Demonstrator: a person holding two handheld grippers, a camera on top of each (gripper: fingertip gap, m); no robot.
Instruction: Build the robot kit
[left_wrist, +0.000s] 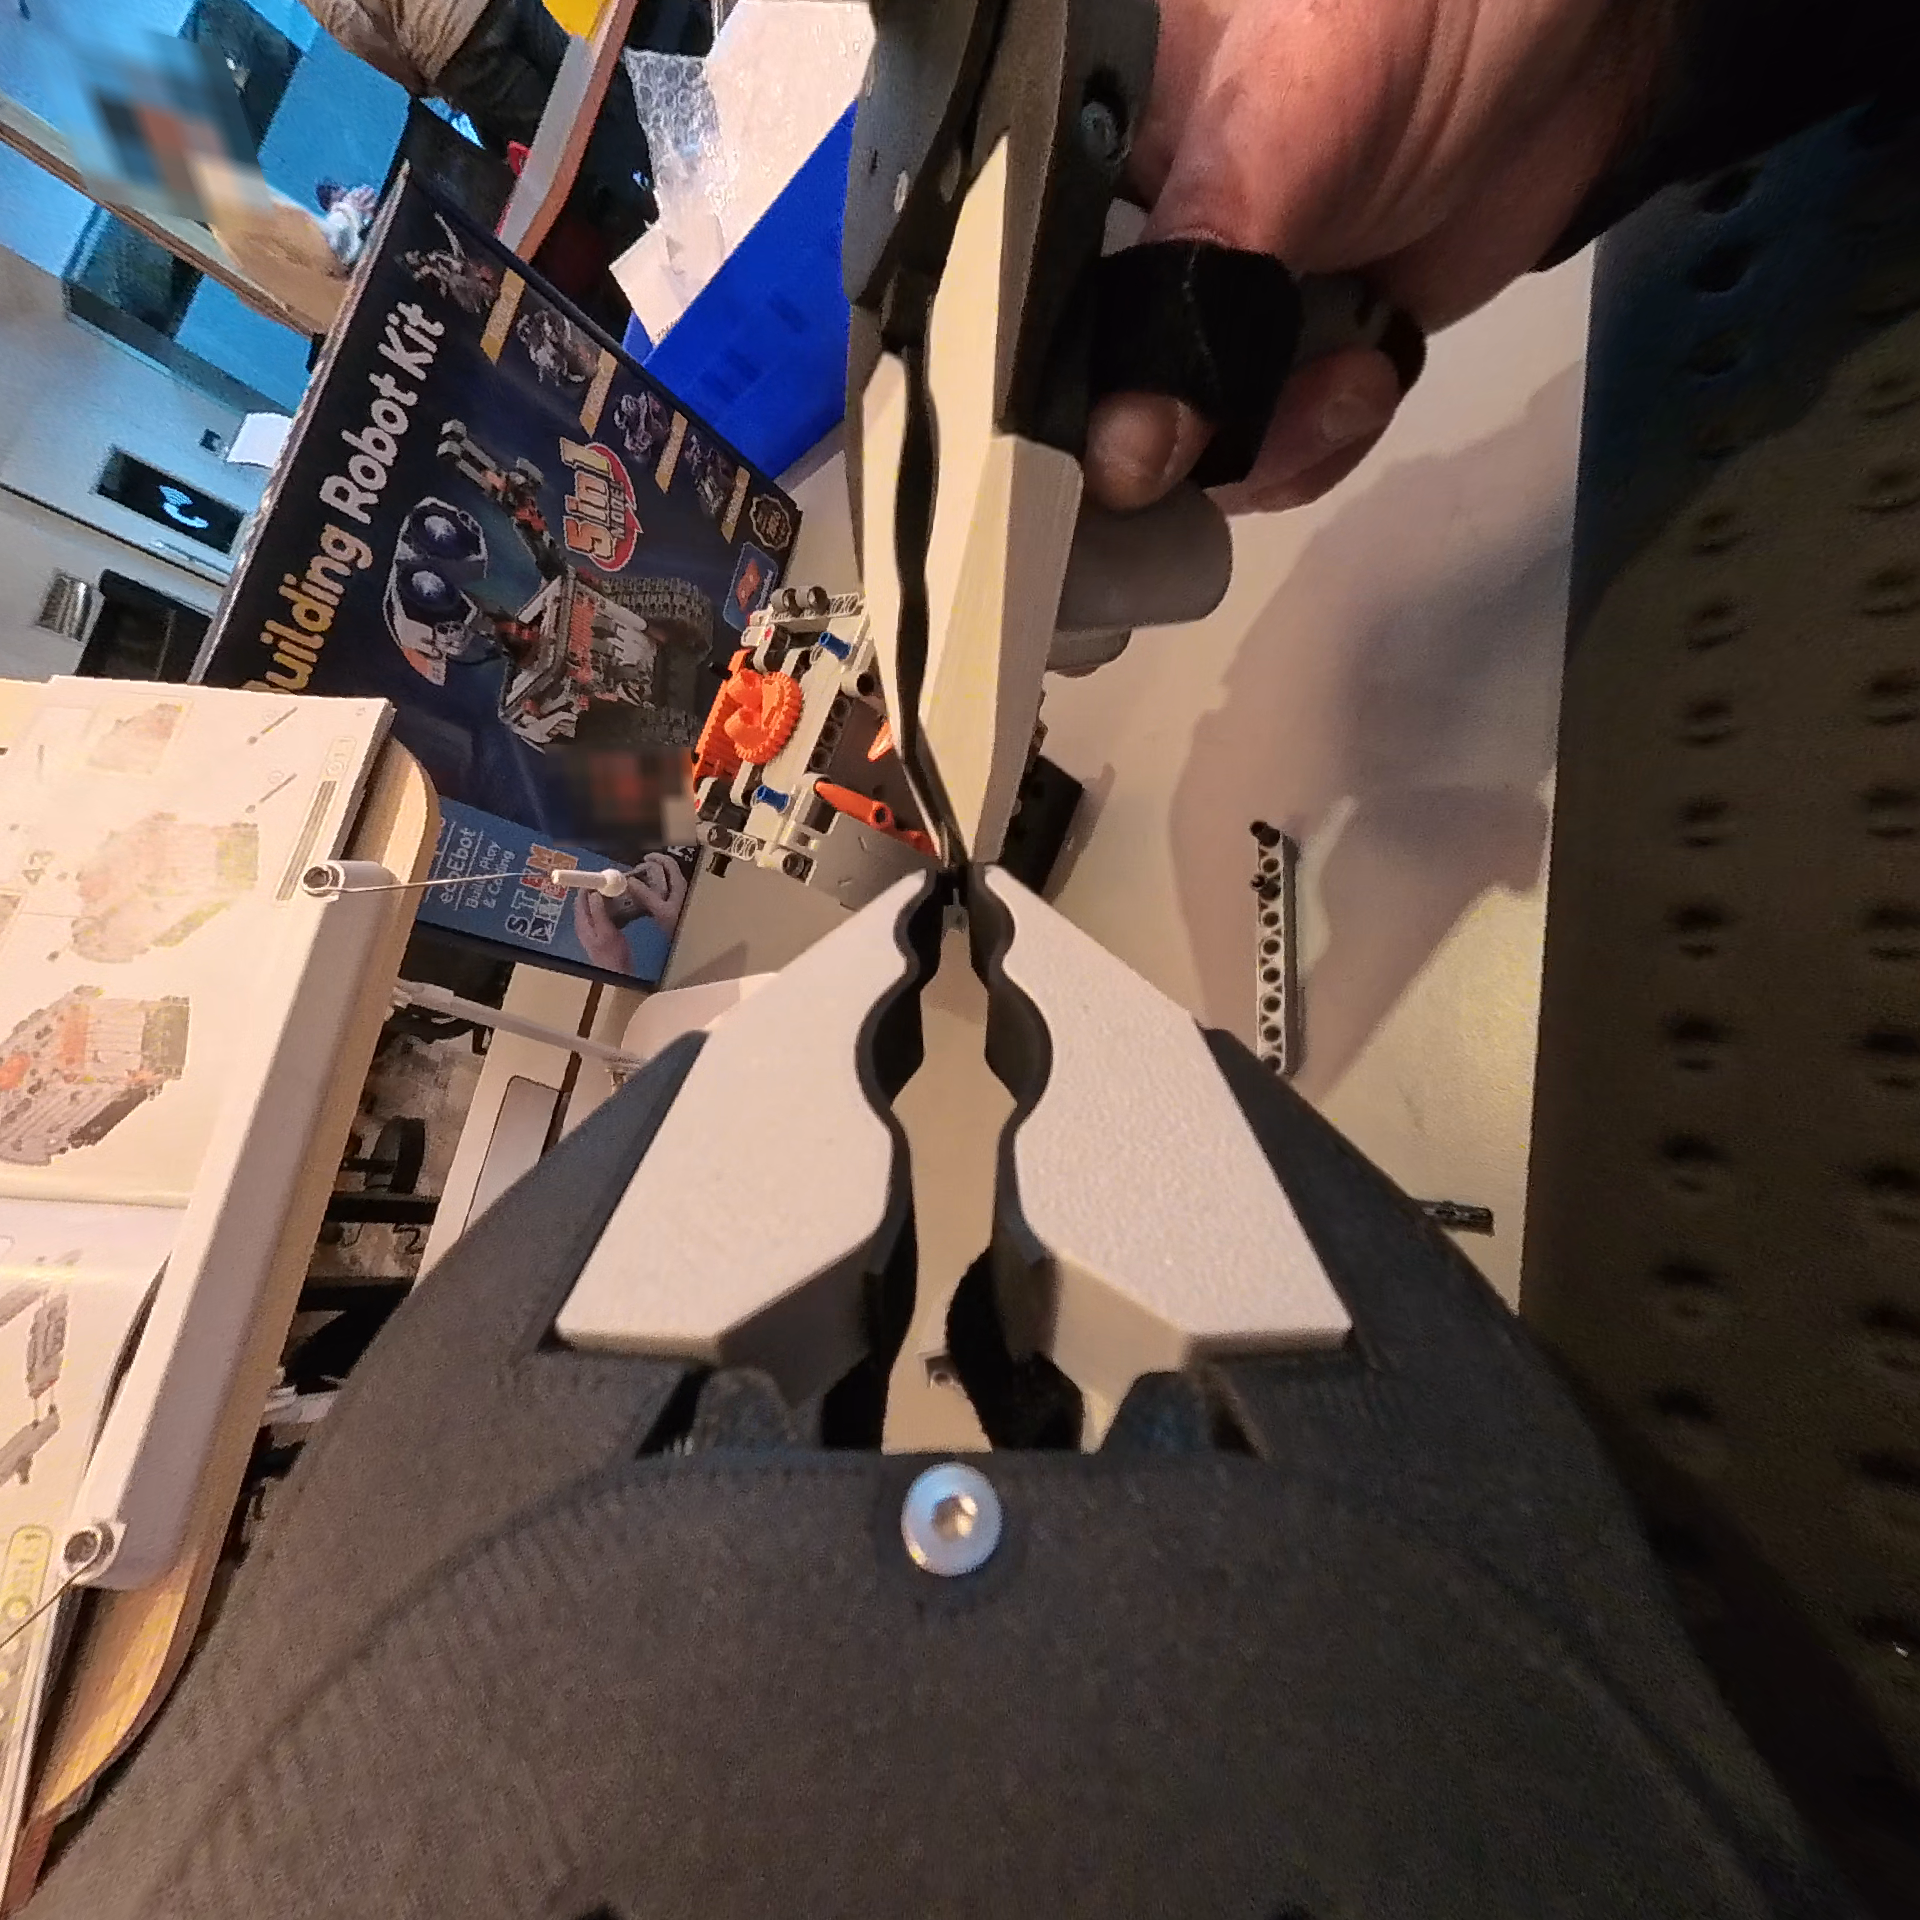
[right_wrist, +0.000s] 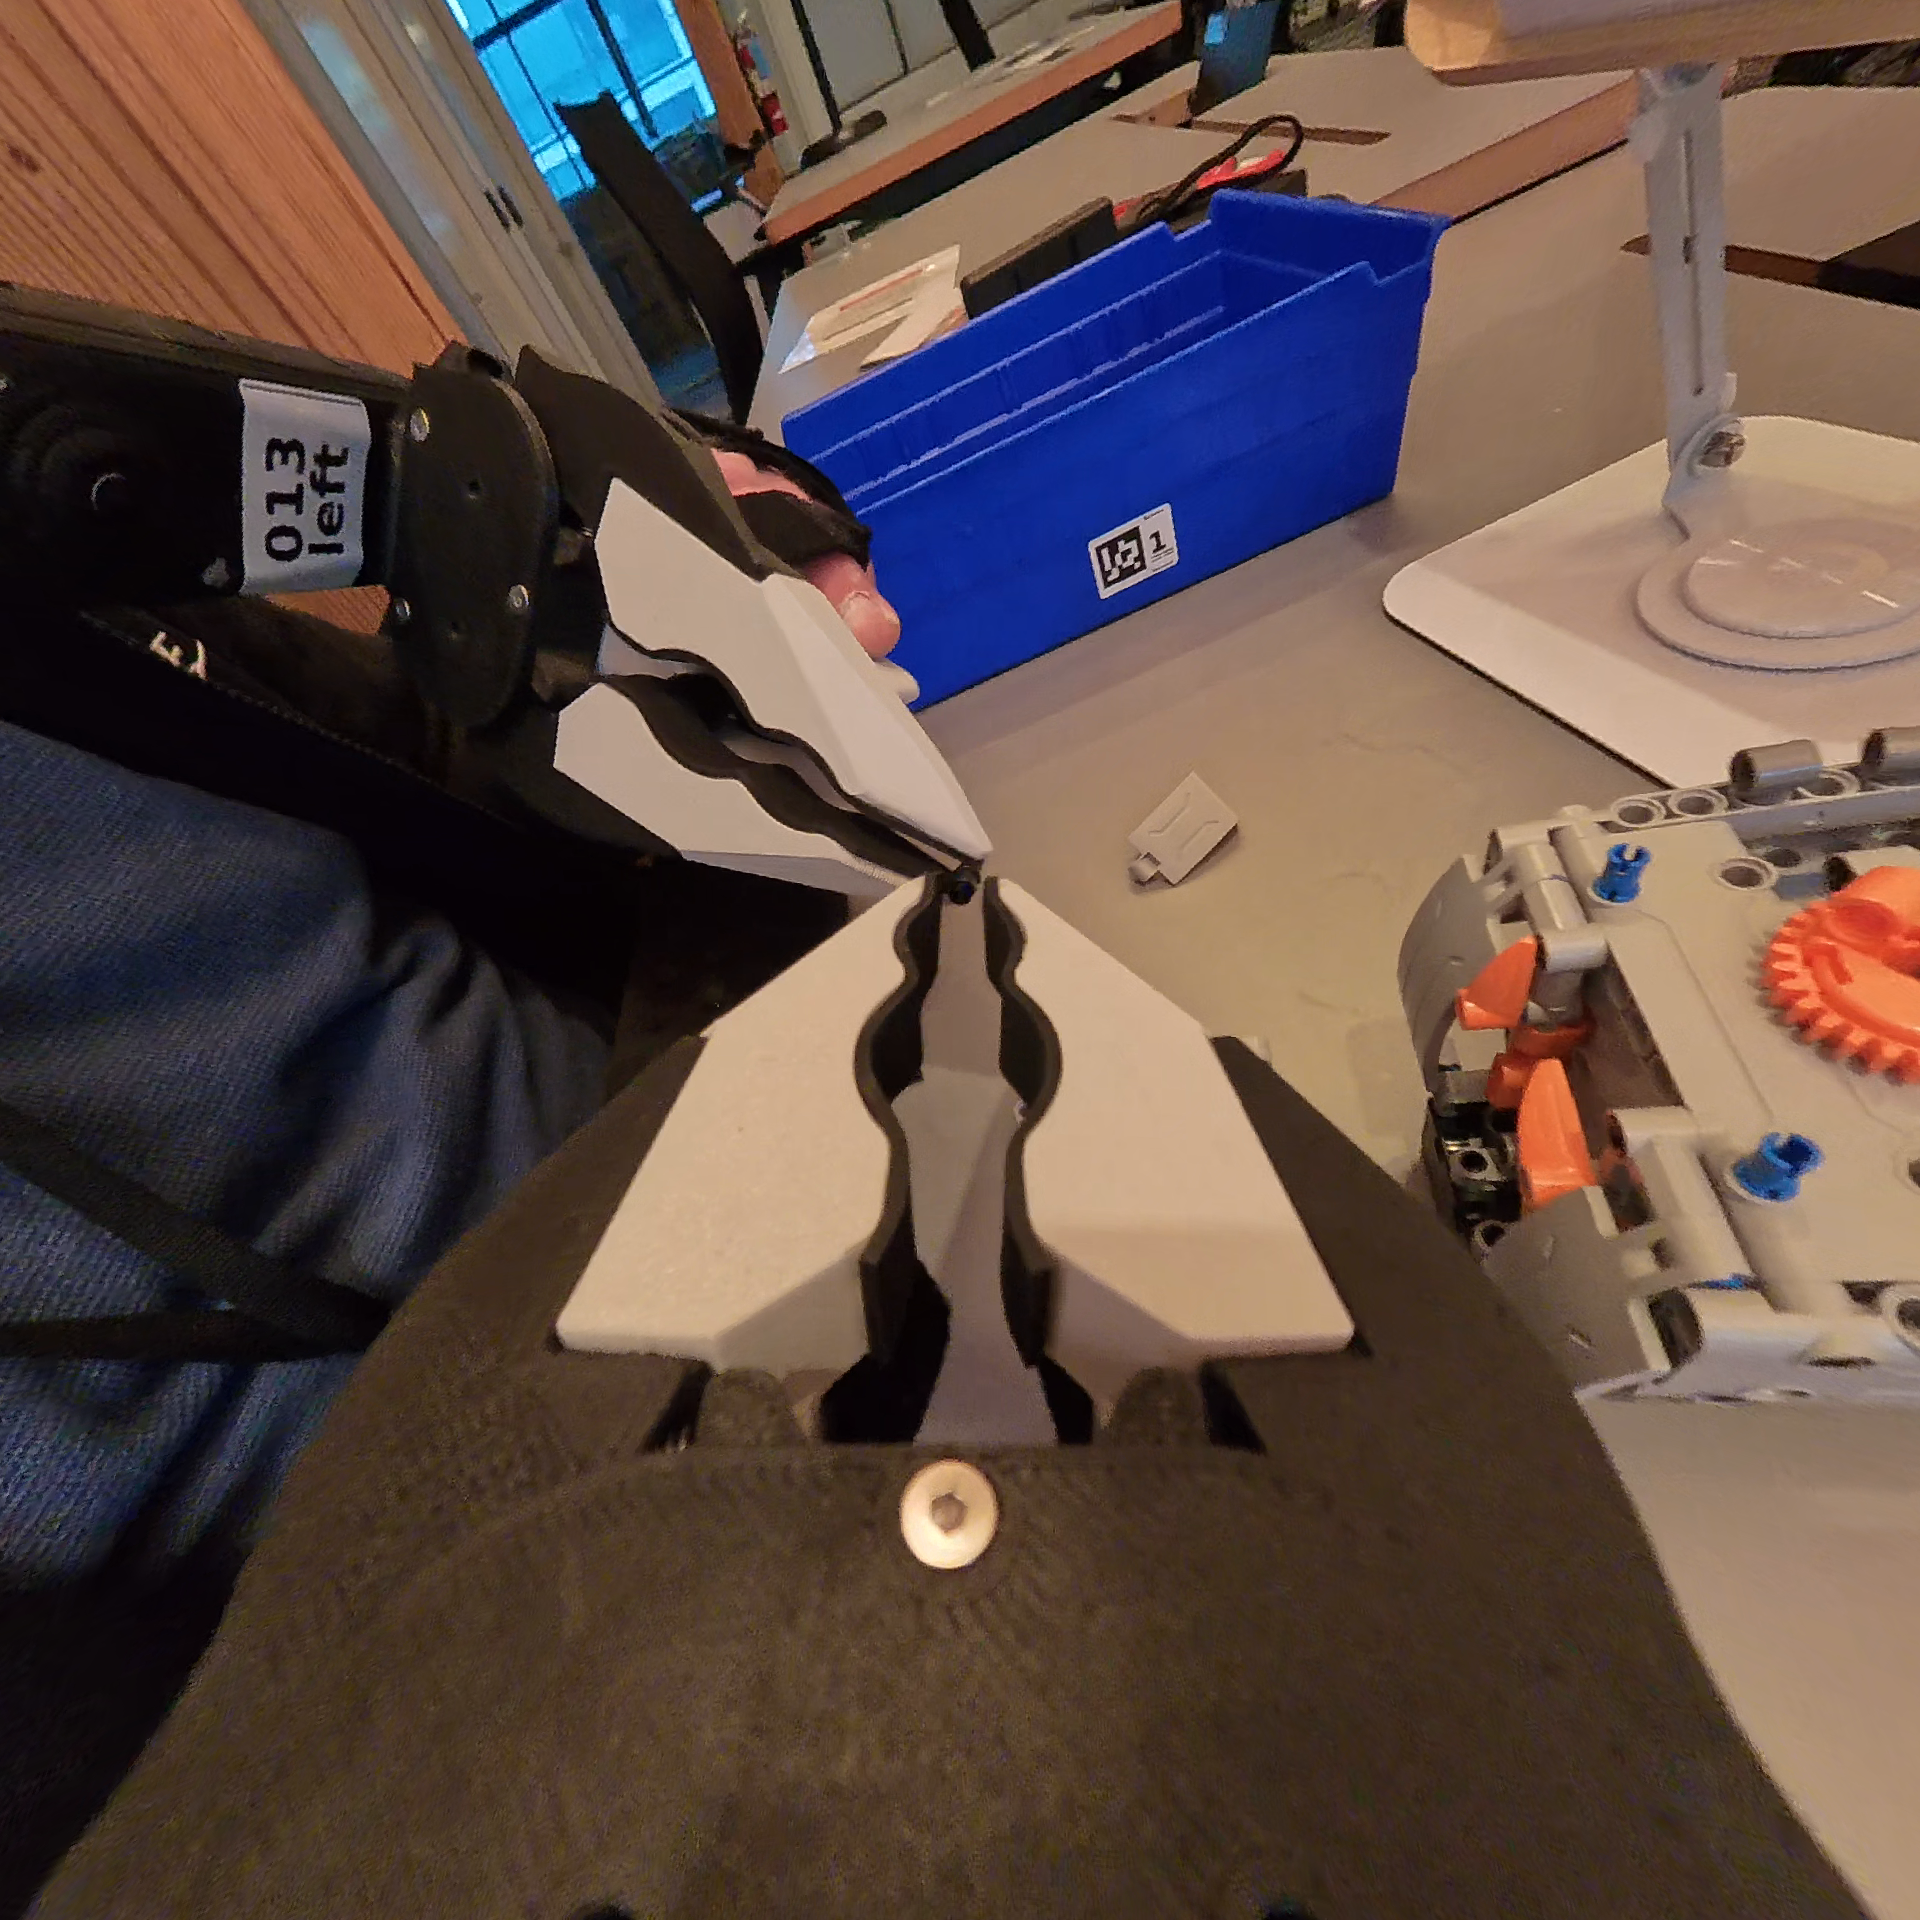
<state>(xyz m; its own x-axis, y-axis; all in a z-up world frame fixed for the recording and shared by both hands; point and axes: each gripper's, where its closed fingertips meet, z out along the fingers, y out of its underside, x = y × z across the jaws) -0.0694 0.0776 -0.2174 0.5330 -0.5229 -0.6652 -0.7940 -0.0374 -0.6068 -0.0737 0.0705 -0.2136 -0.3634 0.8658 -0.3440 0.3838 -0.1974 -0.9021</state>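
My left gripper (left_wrist: 954, 891) and my right gripper (right_wrist: 961, 885) meet tip to tip above the table. A small black pin (right_wrist: 962, 883) sits between the tips, and both grippers look shut on it. In the left wrist view the pin (left_wrist: 954, 912) shows as a small dark piece in my left tips, with the right gripper (left_wrist: 961, 854) coming down from above, held by a hand (left_wrist: 1299, 187). In the right wrist view the left gripper (right_wrist: 971, 860) comes in from the left. A grey brick model with an orange gear (right_wrist: 1704, 1091) stands just right of the tips and also shows in the left wrist view (left_wrist: 779, 748).
A blue bin (right_wrist: 1122, 416) stands behind. A small grey flat piece (right_wrist: 1182, 831) lies on the table. A grey holed beam (left_wrist: 1276, 956) and a small dark pin (left_wrist: 1455, 1214) lie to the right. A kit box (left_wrist: 499, 582), an instruction booklet (left_wrist: 156, 987) and a white stand base (right_wrist: 1662, 582) are nearby. My left and right fingertips are right by each other.
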